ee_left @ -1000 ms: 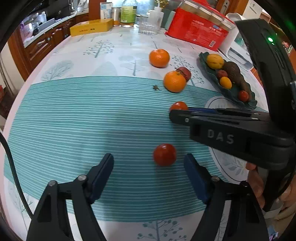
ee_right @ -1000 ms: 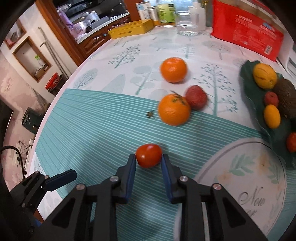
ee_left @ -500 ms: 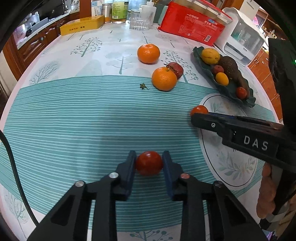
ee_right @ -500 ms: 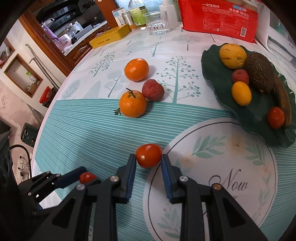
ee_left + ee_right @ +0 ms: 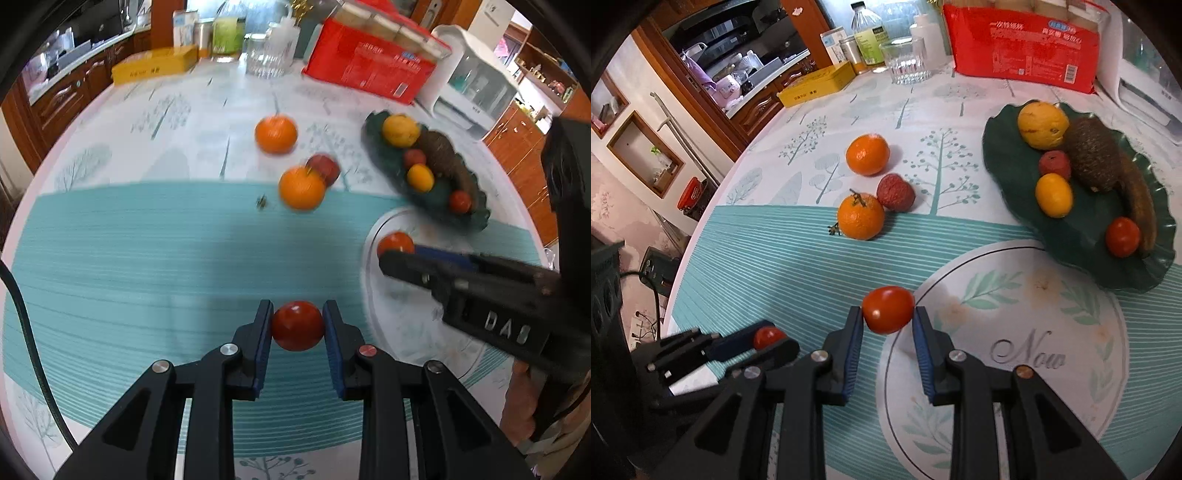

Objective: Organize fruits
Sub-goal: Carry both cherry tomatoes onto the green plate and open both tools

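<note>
Lifted now, each cherry tomato [image 5: 297, 325] [image 5: 888, 309] sits between closed jaws.

Dark wooden cabinets [image 5: 764, 107] line the pale wall [image 5: 624, 74] behind the table [image 5: 798, 122].

on the table [image 5: 798, 266], two oranges [image 5: 867, 154] [image 5: 860, 216] lie left of the dish [image 5: 1008, 173], one behind the other, with a lychee [image 5: 896, 192] touching the nearer one's right side. a stem [image 5: 833, 229] lies just left of that orange. in the dish sit a lemon [image 5: 1042, 124], a lychee [image 5: 1054, 164], a kumquat [image 5: 1053, 194] and a tomato [image 5: 1122, 236]. a glass [image 5: 908, 61] and box [image 5: 816, 88] stand behind.
</note>
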